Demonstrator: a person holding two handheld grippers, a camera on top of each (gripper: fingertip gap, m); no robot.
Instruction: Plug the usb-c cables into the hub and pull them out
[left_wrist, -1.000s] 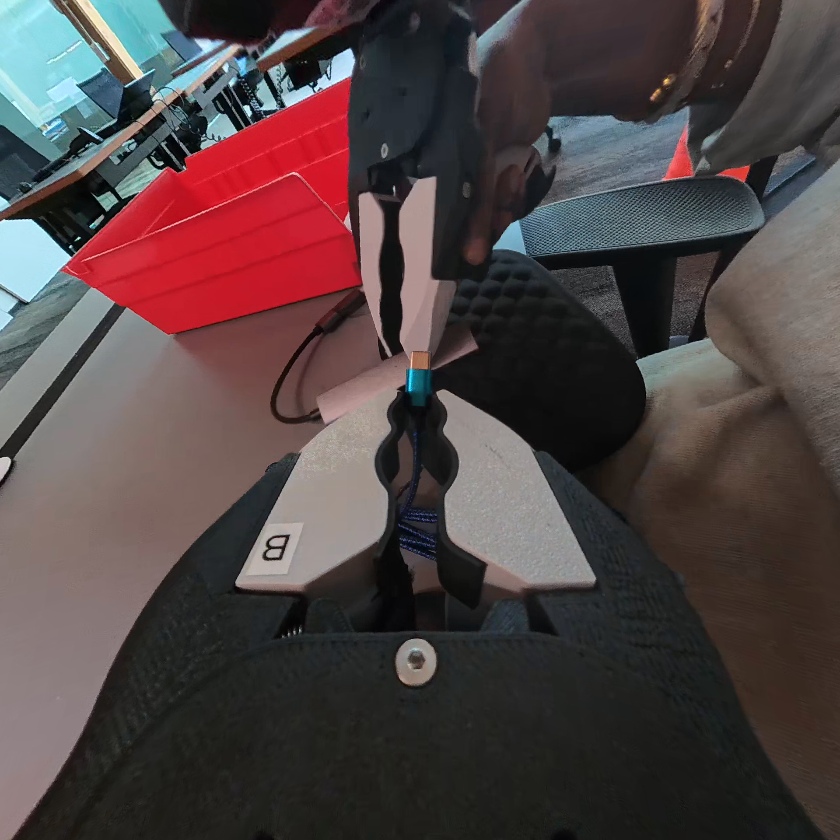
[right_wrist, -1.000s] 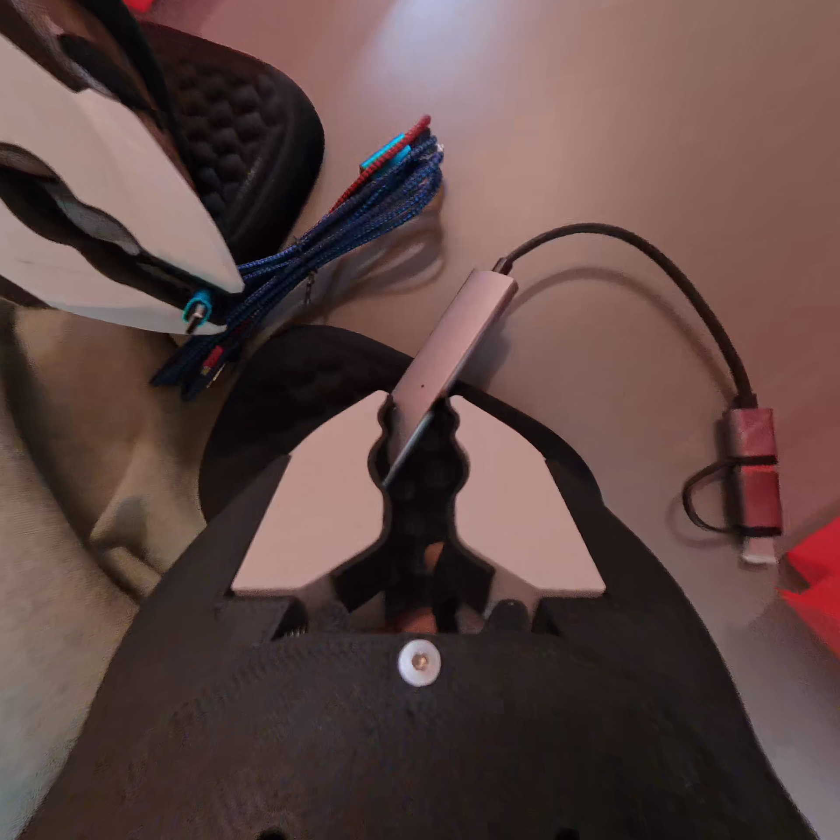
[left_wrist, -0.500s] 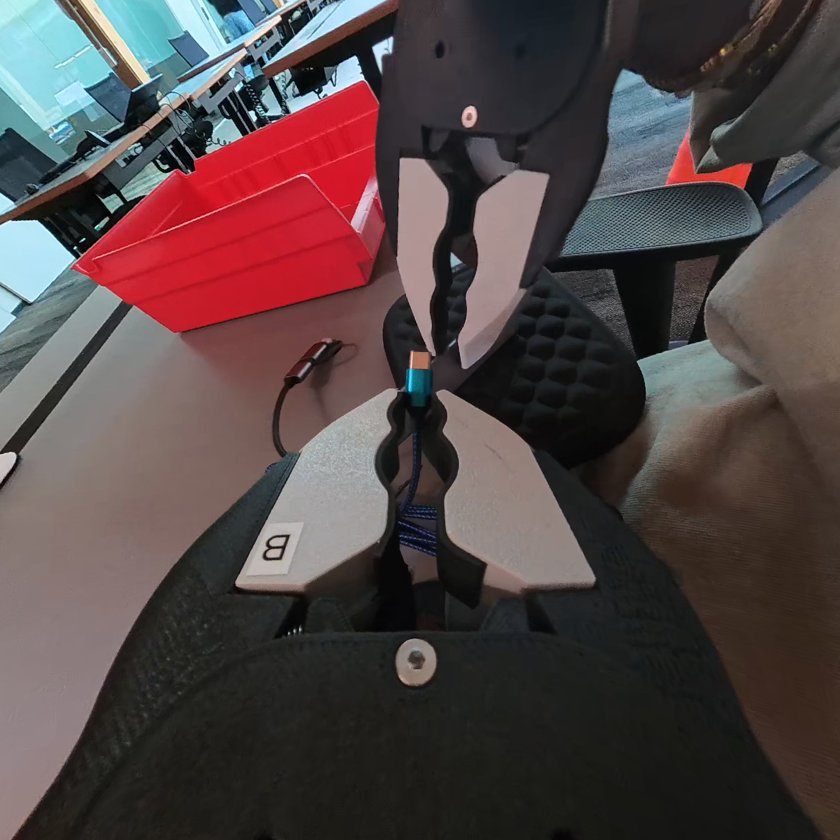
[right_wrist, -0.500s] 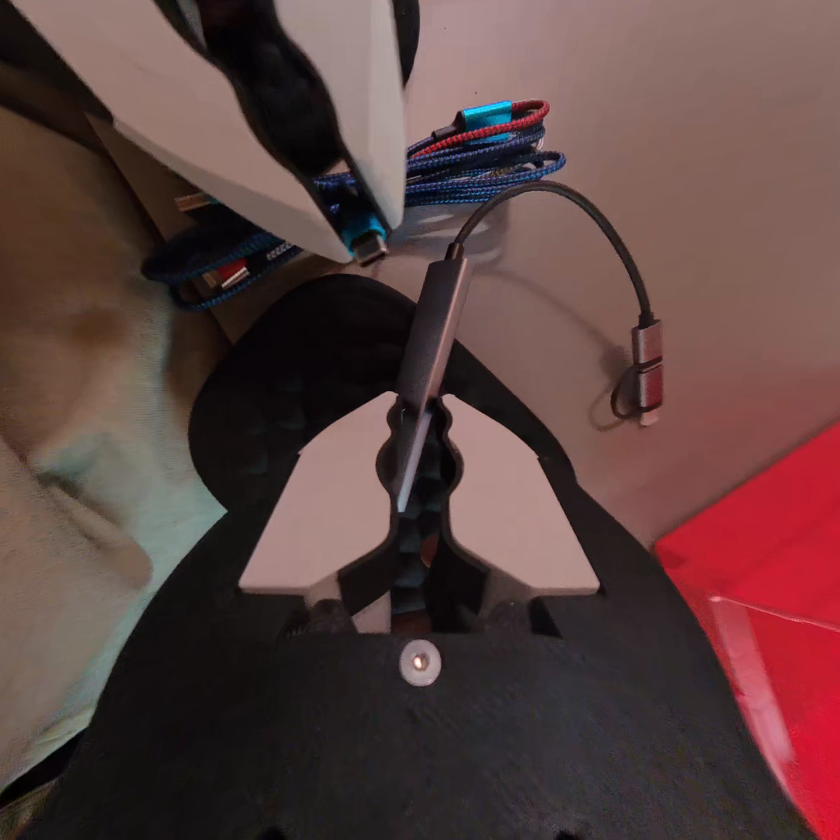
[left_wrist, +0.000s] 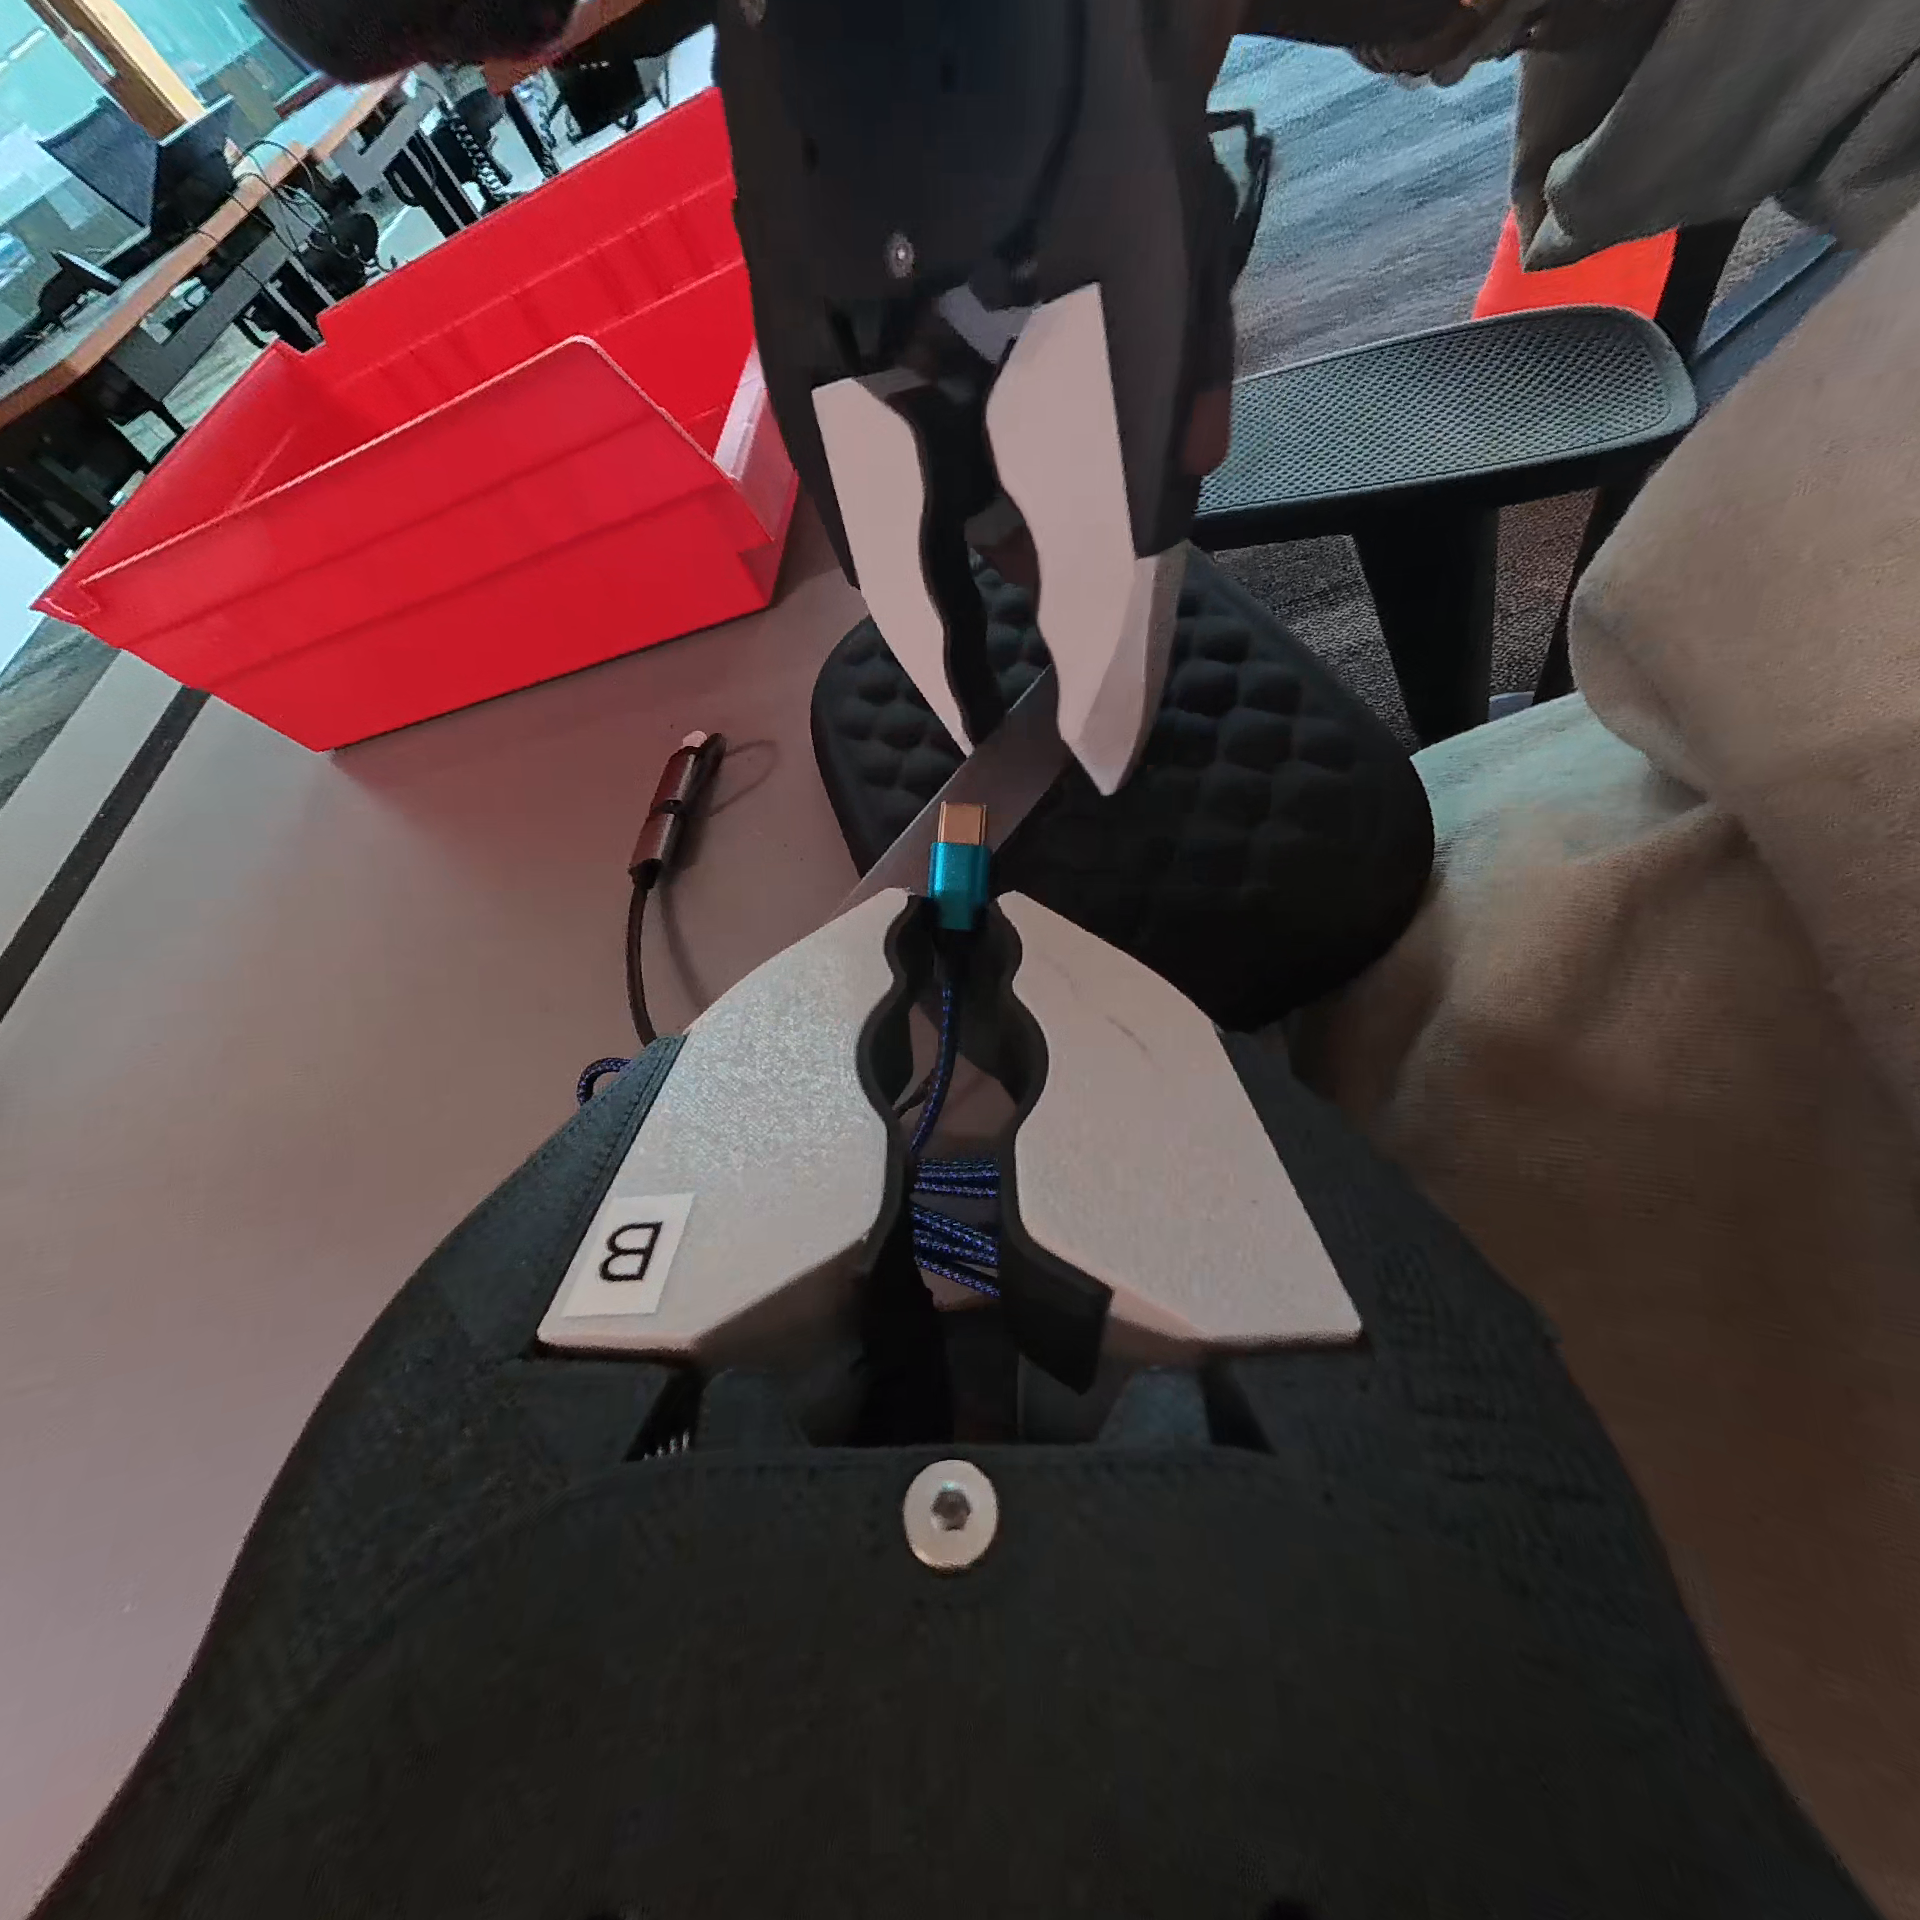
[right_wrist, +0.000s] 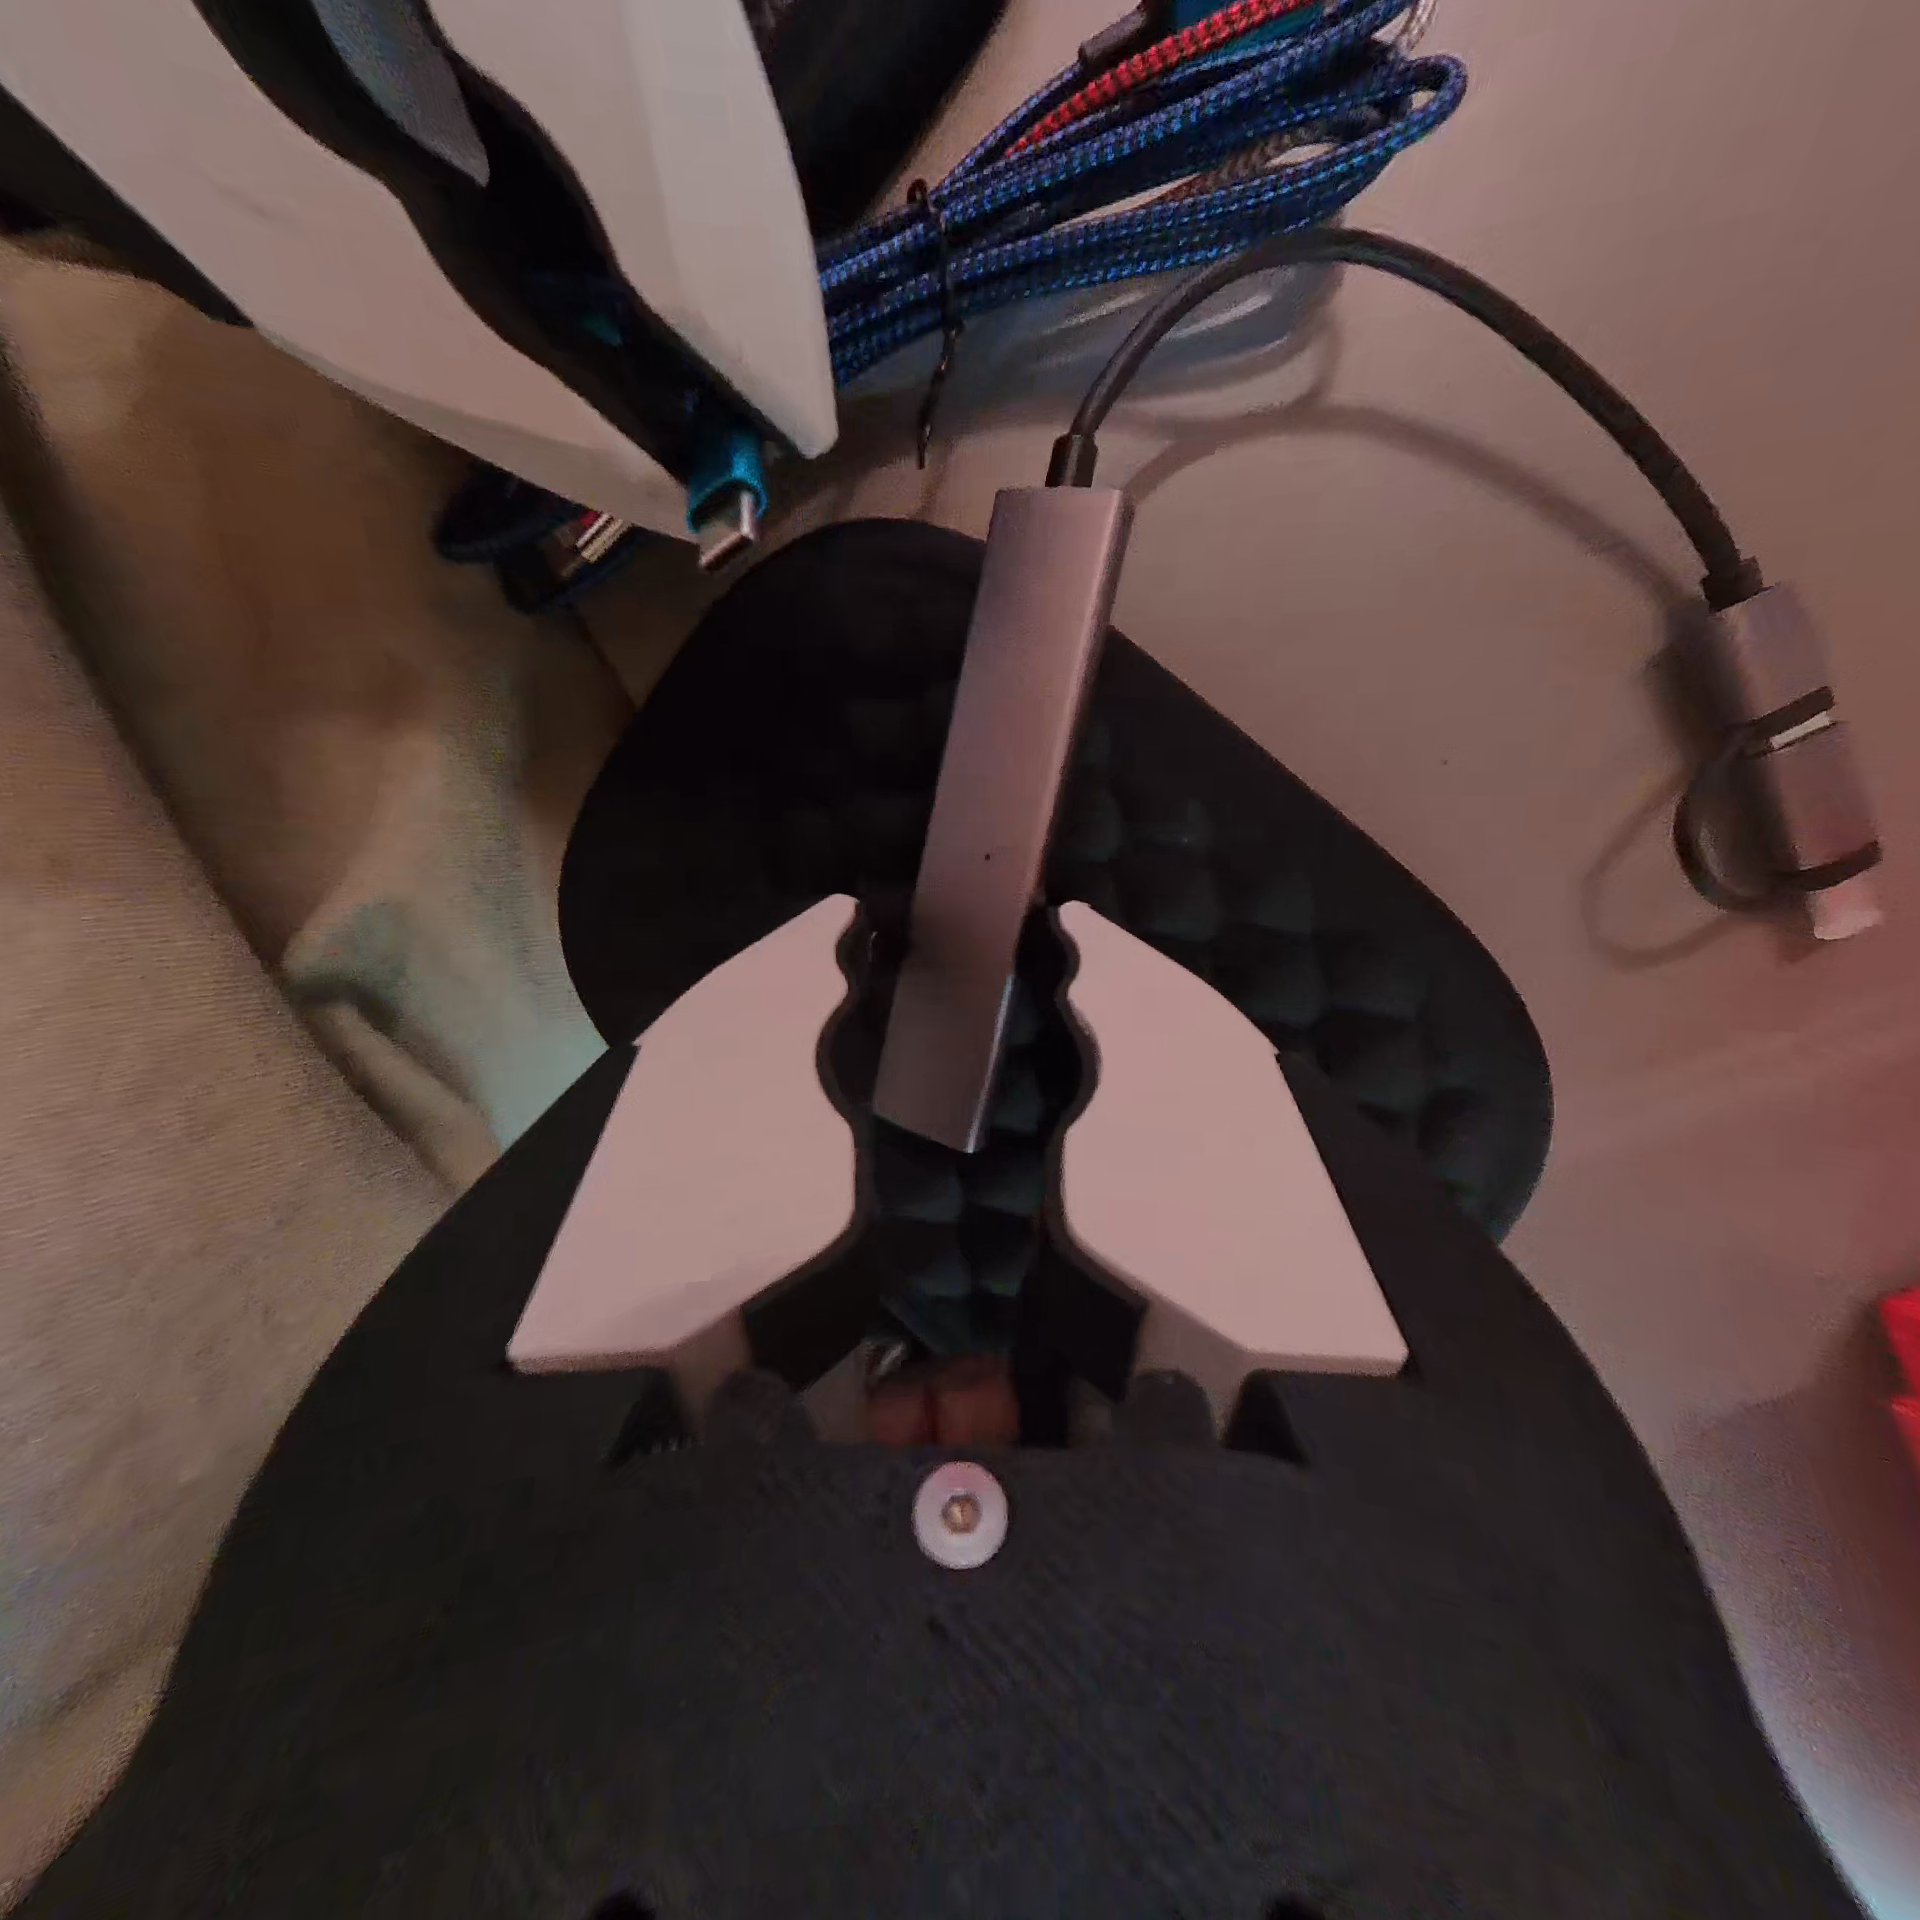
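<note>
Left wrist view: left gripper (left_wrist: 958, 914) is clamping the teal usb-c plug (left_wrist: 958, 857), metal tip sticking out forward, blue braided cable (left_wrist: 951, 1216) trailing back between the fingers. Right gripper (left_wrist: 1023, 753) is coming down from above, closed on the grey hub (left_wrist: 1003, 764), which has tilted into a long diagonal right behind the plug tip; half a second ago the hub was barely showing there. Hub's black lead and its end connector (left_wrist: 673, 805) are lying on the surface (left_wrist: 260, 987) near the red bin (left_wrist: 436, 520).

Right wrist view: right gripper (right_wrist: 961, 920) is pinching the hub (right_wrist: 1013, 748) near its lower end, hub pointing away over the black pad (right_wrist: 1299, 935). Left gripper (right_wrist: 774, 488) with the plug (right_wrist: 727, 499) is sitting just beside the hub's far end, closer than before, not touching. Cable bundle (right_wrist: 1091, 208) is resting behind.

Plug not yet inserted; the two are lining up, insertion looks next.
</note>
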